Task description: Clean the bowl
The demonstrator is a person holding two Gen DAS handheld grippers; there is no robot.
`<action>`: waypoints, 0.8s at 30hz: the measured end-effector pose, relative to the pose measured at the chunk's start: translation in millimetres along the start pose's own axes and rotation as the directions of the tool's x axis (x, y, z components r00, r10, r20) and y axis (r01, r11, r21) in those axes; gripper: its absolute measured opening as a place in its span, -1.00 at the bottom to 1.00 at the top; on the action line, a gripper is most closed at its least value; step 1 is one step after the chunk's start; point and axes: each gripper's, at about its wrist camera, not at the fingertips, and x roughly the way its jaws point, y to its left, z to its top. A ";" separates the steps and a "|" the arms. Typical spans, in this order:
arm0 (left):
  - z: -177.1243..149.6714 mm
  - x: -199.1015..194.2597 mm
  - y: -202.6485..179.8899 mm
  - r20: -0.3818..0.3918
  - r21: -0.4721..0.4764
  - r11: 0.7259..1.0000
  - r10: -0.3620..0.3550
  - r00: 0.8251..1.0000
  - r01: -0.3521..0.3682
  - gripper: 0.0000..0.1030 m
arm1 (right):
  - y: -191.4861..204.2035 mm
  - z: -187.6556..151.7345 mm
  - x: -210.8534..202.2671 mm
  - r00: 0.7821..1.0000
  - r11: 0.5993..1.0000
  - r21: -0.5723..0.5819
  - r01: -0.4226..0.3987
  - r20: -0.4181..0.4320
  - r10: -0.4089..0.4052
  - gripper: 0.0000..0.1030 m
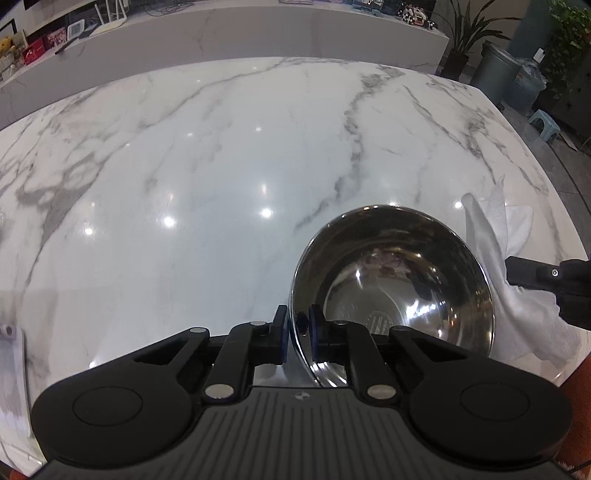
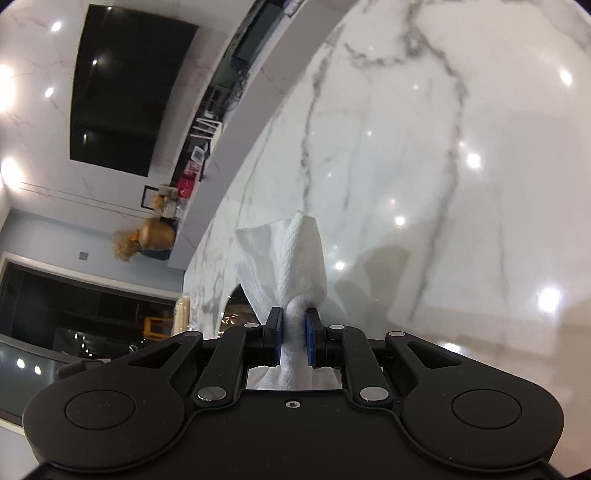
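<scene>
A shiny steel bowl [image 1: 399, 284] is tilted above the white marble table [image 1: 207, 155], its inside facing me. My left gripper [image 1: 298, 325] is shut on the bowl's near left rim, one finger inside and one outside. My right gripper [image 2: 294, 325] is shut on a bunched white paper towel [image 2: 291, 254], which sticks out past the fingertips. In the left wrist view the towel [image 1: 517, 295] and the right gripper [image 1: 554, 280] are just right of the bowl, beside its rim. The bowl's edge [image 2: 236, 310] shows dimly in the right wrist view.
The table's right edge [image 1: 546, 162] drops to the floor, with a grey bin [image 1: 506, 70], plants and a small stool [image 1: 545, 123] beyond. A raised marble counter [image 1: 221, 33] runs along the far side. A white object [image 1: 11, 369] lies at the left table edge.
</scene>
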 end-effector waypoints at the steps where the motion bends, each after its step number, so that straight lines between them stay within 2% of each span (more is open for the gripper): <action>1: 0.2 0.4 -0.8 0.001 0.003 1.000 0.002 1.000 -0.002 -0.81 | -0.3 0.7 2.3 1.000 1.000 0.001 0.004 -0.004 -0.004 -0.77; 5: 2.0 2.0 -1.3 0.009 0.006 1.000 0.005 1.000 -0.005 -0.80 | -11.4 -1.7 7.3 1.000 0.999 0.033 0.010 -0.010 -0.010 -0.77; 12: 4.8 4.4 -1.6 0.017 -0.002 1.000 -0.009 1.000 0.009 -0.80 | -30.2 -14.7 19.5 0.997 0.995 0.067 0.068 -0.043 -0.066 -0.77; 16: 2.6 5.6 2.4 0.000 -0.041 0.999 -0.024 1.000 0.024 -0.75 | -40.3 -24.0 26.2 0.996 0.993 0.089 0.076 -0.054 -0.071 -0.77; 20: -4.2 6.5 7.6 -0.022 -0.100 0.995 -0.033 0.999 0.030 -0.59 | -42.4 -24.0 25.7 0.996 0.992 0.103 0.071 -0.052 -0.066 -0.77; 24: -12.9 1.9 9.8 -0.029 -0.133 0.989 -0.062 0.998 0.058 -0.56 | -39.7 -24.0 25.9 0.996 0.993 0.093 0.079 -0.050 -0.075 -0.77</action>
